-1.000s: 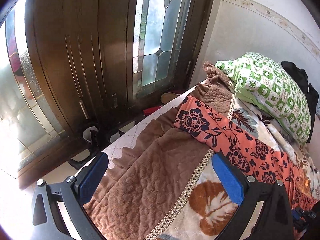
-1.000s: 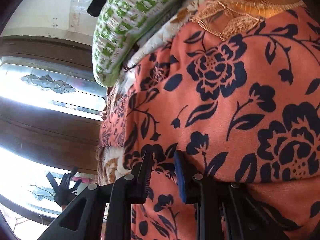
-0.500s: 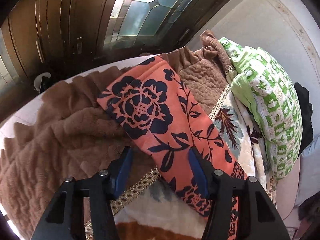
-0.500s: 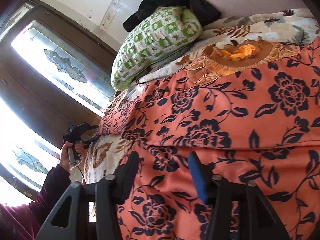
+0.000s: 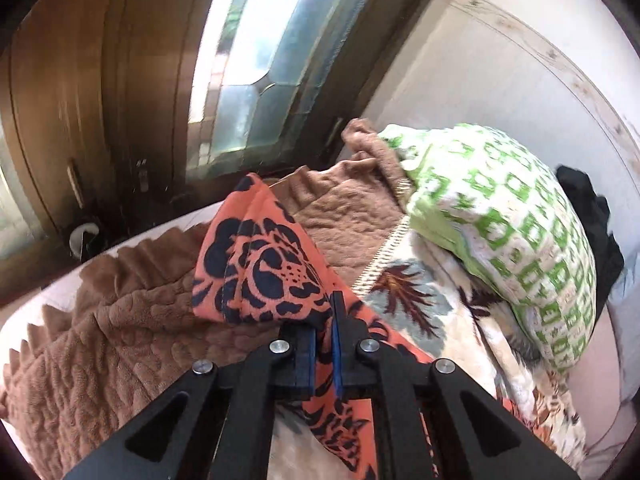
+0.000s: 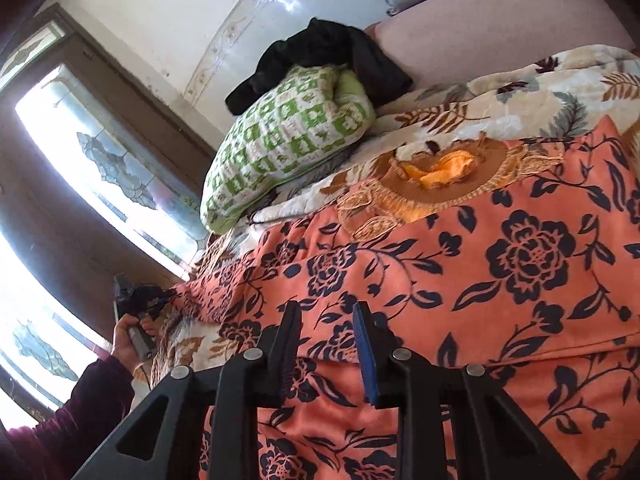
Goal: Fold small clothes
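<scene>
An orange garment with dark blue flowers (image 6: 500, 280) lies spread on the bed, its embroidered orange neckline (image 6: 440, 176) toward the pillow. My left gripper (image 5: 326, 316) is shut on one narrow end of the garment (image 5: 260, 264), which stands up bunched above the brown blanket; it also shows far left in the right wrist view (image 6: 138, 300). My right gripper (image 6: 326, 328) is part open, its fingers low over the garment's near fold, holding nothing that I can see.
A brown quilted blanket (image 5: 140, 340) and a leaf-print cover (image 5: 420, 300) lie on the bed. A green checked pillow (image 5: 500, 220) with a black cloth (image 6: 320, 56) on it sits by the wall. A wooden door with stained glass (image 5: 256, 60) stands beyond the bed edge.
My left gripper came down over the garment's end, shut on it and lifted it. My right gripper opened, pulled back from the cloth, then narrowed a little.
</scene>
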Demonstrator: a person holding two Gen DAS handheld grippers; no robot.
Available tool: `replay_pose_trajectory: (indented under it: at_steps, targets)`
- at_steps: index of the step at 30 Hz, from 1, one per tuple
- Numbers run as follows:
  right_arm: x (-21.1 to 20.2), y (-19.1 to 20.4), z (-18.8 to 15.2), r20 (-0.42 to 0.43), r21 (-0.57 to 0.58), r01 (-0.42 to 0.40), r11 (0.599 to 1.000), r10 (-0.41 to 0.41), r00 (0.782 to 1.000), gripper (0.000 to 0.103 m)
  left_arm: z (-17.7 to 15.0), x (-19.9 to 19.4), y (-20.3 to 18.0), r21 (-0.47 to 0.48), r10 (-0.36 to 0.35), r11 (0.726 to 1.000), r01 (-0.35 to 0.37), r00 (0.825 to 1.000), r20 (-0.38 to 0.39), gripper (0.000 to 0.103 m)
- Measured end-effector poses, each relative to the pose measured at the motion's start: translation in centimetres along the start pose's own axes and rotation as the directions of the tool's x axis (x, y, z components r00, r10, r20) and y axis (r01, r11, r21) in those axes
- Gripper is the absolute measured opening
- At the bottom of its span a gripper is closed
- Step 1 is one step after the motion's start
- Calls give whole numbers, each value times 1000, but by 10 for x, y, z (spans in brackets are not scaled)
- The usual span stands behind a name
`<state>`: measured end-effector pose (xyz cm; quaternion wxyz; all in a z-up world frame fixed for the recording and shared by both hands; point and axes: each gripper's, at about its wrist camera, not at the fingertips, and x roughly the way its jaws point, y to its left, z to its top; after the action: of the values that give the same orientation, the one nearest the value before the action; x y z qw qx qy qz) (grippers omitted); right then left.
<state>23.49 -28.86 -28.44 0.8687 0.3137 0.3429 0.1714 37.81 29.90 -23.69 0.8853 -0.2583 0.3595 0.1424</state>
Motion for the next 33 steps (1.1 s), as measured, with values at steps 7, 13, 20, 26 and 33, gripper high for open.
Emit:
replay_pose_trajectory:
  at_steps: [7,13,20,26,33]
  targets:
    - [-46,-47,26,93,166,47,985,-63,994,29,-46,-94,-158,392,-116,916,86,992,51,6]
    - [-94,-89,45,199,282,53,958,-112,974,29,-151,-134,-300,629,-207,749,208,975,-76,6]
    - [-139,-139,59,289,405,-2,914,-126,949,29,-299,-130,-418,691,-217,586,423,903,-369,11]
    - [-142,-152,61,293,456,-92,885,-52,955,83,-299,-182,-413,695,-380,494,523,848,-368,72]
    - [-102,-133,54,143,404,16,915,-81,986,72,-235,-152,-331,703,-269,658,270,956,-115,79]
